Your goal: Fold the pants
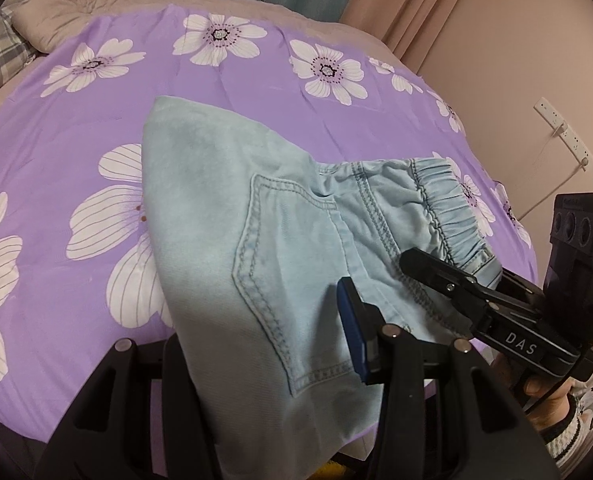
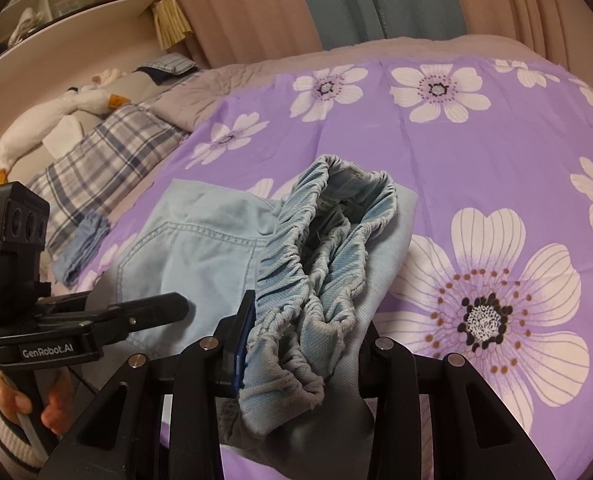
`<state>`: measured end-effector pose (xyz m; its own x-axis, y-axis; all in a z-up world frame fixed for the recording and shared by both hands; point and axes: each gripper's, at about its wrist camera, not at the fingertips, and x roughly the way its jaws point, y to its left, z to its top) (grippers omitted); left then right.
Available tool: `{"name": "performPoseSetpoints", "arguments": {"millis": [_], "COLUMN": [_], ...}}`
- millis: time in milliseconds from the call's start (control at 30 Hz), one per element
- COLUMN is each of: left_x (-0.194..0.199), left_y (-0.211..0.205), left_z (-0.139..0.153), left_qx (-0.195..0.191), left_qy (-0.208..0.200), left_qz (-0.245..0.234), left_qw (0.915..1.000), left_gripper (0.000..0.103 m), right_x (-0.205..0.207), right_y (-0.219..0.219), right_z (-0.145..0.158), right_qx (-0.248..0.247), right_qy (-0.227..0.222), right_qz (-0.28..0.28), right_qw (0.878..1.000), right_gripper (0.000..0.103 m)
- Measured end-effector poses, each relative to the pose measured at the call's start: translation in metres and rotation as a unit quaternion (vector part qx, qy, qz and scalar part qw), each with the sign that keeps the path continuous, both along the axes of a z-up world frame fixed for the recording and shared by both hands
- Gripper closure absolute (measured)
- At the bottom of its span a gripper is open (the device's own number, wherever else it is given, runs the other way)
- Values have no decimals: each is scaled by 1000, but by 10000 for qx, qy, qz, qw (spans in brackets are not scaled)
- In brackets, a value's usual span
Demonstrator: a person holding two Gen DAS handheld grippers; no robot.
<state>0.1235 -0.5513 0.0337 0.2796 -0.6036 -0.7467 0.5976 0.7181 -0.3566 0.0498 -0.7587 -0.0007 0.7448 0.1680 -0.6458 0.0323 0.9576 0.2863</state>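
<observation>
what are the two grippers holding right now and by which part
Both hold the light blue pants: the right gripper clamps the elastic waistband, the left gripper the seat fabric at the back pocket.

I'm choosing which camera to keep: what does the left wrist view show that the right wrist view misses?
Only left: the back pocket's whole stitched outline, and a power strip on the wall. Only right: the open inside of the elastic waistband, a plaid pillow, a plush toy. Both: the light blue pants on the purple flowered sheet.
</observation>
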Motion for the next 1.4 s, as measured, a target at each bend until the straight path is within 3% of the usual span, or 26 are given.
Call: {"name": "performPoseSetpoints", "arguments": {"millis": [967, 1400], "left_x": [-4, 2], "left_y": [32, 40], "left_z": [18, 26], "left_qx": [-182, -259], "left_qy": [-265, -373], "left_qz": [276, 390], "left_qw": [9991, 9982], "left_gripper": [59, 59], "right_x": [3, 11], "right_y": [35, 35], "right_z": [23, 30], "right_qx": [-652, -679], "right_qy": [-373, -480], "right_qz": [435, 564], "right_qw": [9962, 9949], "right_gripper": [64, 64]}}
